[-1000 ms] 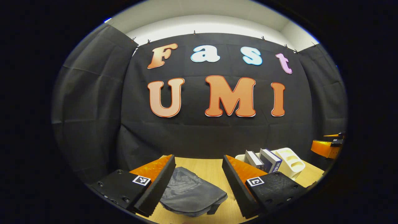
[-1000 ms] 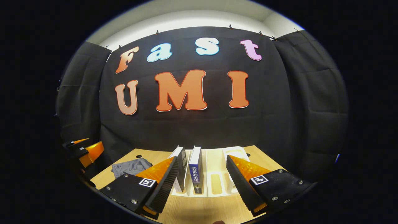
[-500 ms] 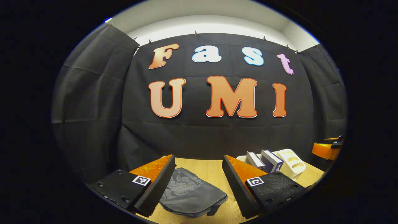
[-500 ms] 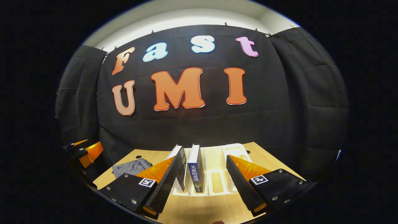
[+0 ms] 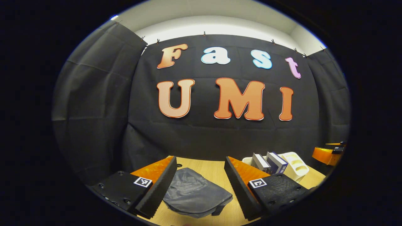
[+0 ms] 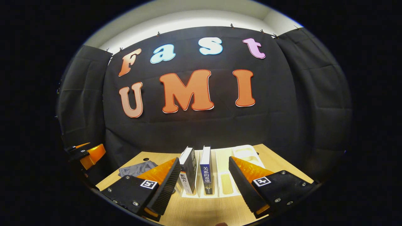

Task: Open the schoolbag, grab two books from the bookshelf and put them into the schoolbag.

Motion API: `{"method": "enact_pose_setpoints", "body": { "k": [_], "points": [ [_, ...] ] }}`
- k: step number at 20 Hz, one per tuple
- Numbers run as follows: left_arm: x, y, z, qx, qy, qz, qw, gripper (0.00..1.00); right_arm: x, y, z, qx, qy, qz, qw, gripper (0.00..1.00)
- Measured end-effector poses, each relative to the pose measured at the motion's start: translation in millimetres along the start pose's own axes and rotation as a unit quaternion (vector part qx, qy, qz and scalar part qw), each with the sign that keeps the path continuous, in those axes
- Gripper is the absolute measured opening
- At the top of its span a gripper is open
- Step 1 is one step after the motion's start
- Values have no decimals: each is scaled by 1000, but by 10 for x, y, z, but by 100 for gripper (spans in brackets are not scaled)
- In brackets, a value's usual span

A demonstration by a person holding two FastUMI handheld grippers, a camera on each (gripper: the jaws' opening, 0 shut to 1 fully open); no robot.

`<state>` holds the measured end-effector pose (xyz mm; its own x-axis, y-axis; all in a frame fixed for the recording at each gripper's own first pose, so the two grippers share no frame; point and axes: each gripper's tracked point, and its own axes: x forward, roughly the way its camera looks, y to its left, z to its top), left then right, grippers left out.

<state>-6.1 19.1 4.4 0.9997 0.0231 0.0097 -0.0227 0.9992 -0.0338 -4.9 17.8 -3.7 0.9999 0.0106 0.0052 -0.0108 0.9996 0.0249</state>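
Observation:
A dark grey schoolbag (image 5: 196, 196) lies flat and zipped on the wooden table, straight ahead of my left gripper (image 5: 201, 188), which hovers open above its near part. To the right stands a white bookshelf (image 5: 295, 164) with two upright books (image 5: 270, 163). In the right gripper view the same bookshelf (image 6: 224, 185) holds a dark book (image 6: 190, 171) and a blue-spined book (image 6: 206, 174) side by side. My right gripper (image 6: 204, 185) is open, short of the books, with nothing between its fingers. The schoolbag (image 6: 136, 169) lies at the left.
The wooden table (image 6: 201, 210) has two small round holes near its far edge. The black cloth wall rises close behind the table. The other gripper appears at the right edge (image 5: 328, 153) and at the left edge (image 6: 86, 153).
Both views have swung slightly, so the scene sits a little further right. The right gripper faces the books more squarely. Nothing was taken hold of.

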Motion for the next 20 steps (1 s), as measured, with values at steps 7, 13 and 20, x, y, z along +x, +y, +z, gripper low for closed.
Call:
{"method": "enact_pose_setpoints", "body": {
  "k": [7, 13, 20],
  "points": [
    [117, -58, 35, 19, -8, -8, 1000, 96, -16, -109, 2, -2, 4, -13, 1000, 95],
    [158, -9, 28, 20, -8, -4, 1000, 96, 37, -96, 7, -5, 7, -5, 1000, 95],
    [241, 28, -198, 95, 23, -11, 995, 96, 112, -62, -99, -8, 21, 0, 1000, 95]
  ]
}}
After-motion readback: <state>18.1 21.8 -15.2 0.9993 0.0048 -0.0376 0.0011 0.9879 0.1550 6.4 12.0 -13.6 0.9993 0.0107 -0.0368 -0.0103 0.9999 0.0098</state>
